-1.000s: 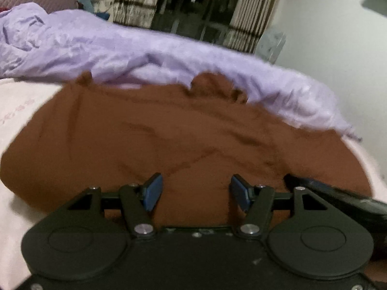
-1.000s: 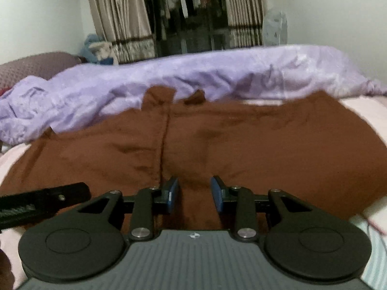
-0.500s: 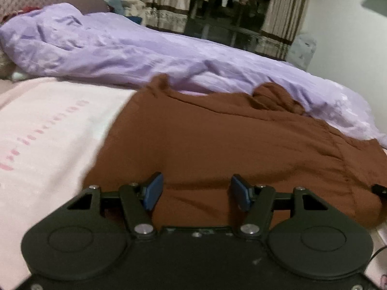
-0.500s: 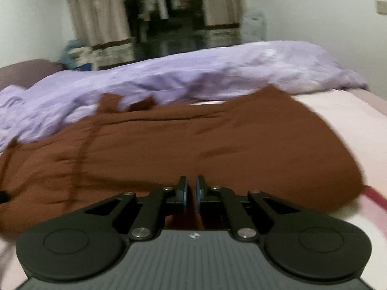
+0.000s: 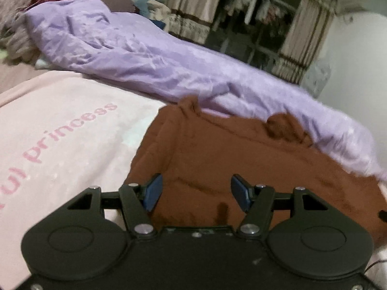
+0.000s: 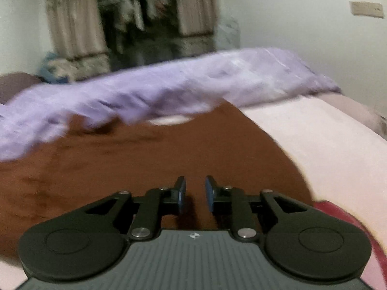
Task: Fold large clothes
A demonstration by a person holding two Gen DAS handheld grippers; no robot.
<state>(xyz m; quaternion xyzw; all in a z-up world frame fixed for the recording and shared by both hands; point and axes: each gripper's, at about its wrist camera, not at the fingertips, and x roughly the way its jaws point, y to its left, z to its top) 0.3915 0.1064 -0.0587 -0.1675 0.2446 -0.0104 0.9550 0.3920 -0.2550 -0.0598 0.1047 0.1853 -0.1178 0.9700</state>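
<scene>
Seen from the left wrist, the left gripper (image 5: 195,191) hovers low over the near left corner of the brown garment (image 5: 241,159), its blue-padded fingers (image 5: 152,191) spread wide with nothing between them. That garment lies spread flat on the bed, over a pale pink blanket (image 5: 67,130) printed with the word "princess" in darker pink. Its far edge, where two small tabs of cloth stick up, touches a rumpled lilac duvet (image 5: 150,58) that runs across the bed behind it. Beyond the duvet stand striped curtains (image 5: 193,2) on either side of a dark opening hung with clothes.

From the right wrist, which is blurred, the right gripper (image 6: 195,194) sits over the near right part of the brown garment (image 6: 169,154). Its fingers (image 6: 181,193) are only a narrow gap apart, and the cloth shows through that gap, but whether any of it is pinched cannot be told. The pale pink blanket (image 6: 326,140) lies bare to the right of the garment, with a dark red patch (image 6: 343,220) at the near right edge. The lilac duvet (image 6: 193,87) again borders the garment's far side.
</scene>
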